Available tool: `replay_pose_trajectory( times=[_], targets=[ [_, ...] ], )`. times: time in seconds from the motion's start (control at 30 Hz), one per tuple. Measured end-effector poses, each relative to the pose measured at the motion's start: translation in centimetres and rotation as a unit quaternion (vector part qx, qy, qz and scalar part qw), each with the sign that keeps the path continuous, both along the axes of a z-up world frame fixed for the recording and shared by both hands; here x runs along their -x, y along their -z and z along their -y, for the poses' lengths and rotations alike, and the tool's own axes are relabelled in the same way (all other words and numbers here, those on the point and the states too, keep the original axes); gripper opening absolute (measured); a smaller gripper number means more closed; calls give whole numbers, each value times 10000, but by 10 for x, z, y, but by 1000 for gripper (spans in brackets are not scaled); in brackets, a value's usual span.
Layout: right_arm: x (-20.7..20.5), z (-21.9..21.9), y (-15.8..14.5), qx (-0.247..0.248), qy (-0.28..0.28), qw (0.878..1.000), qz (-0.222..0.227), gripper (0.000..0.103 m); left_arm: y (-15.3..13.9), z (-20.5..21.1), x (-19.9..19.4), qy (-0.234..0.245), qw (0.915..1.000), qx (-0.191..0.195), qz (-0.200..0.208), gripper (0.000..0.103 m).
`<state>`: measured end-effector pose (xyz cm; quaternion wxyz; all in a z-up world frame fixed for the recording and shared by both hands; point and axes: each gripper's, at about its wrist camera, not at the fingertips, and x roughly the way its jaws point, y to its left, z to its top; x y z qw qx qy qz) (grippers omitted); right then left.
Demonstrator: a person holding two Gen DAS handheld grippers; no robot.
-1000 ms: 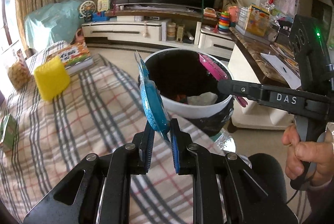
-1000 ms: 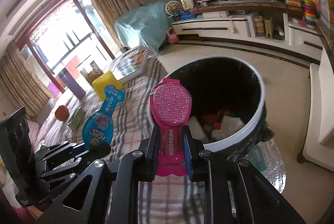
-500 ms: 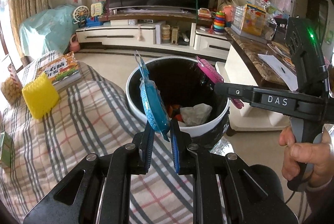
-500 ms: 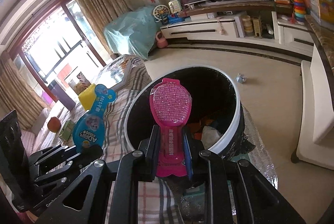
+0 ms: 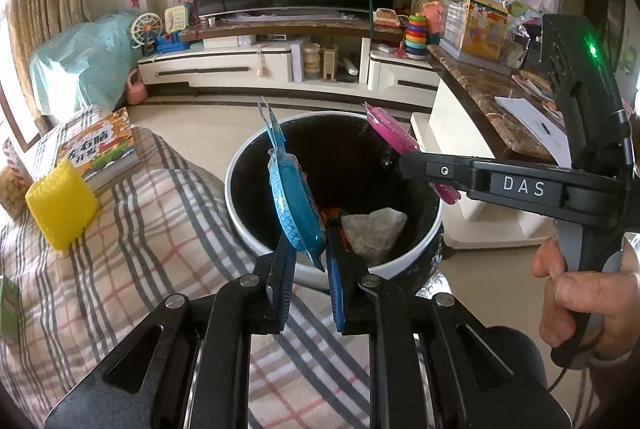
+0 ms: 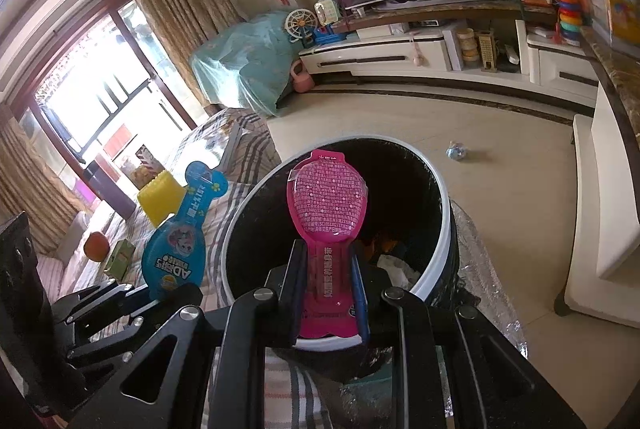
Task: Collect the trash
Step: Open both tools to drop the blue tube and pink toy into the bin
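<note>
A: Left to right. Any readable labels?

B: Children's picture book (image 5: 98, 149) on the plaid-covered bed (image 5: 160, 229) has big Chinese characters on its cover. The blue bone-topped plastic snack pack (image 6: 176, 241) shows "AD" plus more print, too small to read. The pink paddle-shaped plastic snack pack (image 6: 328, 205) has dense fine print, also unreadable. Right hand-held gripper (image 5: 404, 165) has "DAS" on its arm.

A: Left hand-held gripper?

B: Left hand-held gripper (image 5: 310, 261) is clamped tight on the blue pack's lower edge. The pack stands edge-on, tilted, over the near rim of the round black white-rimmed trash bin (image 5: 240, 213).

A: Right one?

B: Nearly closed, pinching the pink pack's narrow stem. The wide end sticks up and forward over the bin's mouth. A hand (image 5: 576, 293) holds the grip.

A: Bin contents?

B: Crumpled white wrapper (image 5: 372, 229) and something orange, at the bottom. Bin sits on the floor, just beside the bed. Yellow ridged block (image 5: 60, 205) lies on the bed, left of the bin.
</note>
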<state>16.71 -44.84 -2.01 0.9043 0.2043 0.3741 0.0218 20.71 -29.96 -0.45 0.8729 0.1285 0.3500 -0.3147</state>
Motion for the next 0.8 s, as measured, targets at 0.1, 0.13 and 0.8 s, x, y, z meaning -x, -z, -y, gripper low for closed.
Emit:
replay_pose_trajectory(
  times=[0.1,0.13,0.8],
  targets=[
    [-3,1,0,15,20,10000,-4,21,1,5,-4,11,10000,-33,-1,14],
    [-4,2,1,14,23,10000,-9,21,1,6,-5,16,10000,-44,-1,14],
    [-22,12,9,9,138,9998,-173,21,1,22,-27,-23,9999,-135,-73,14]
  ],
)
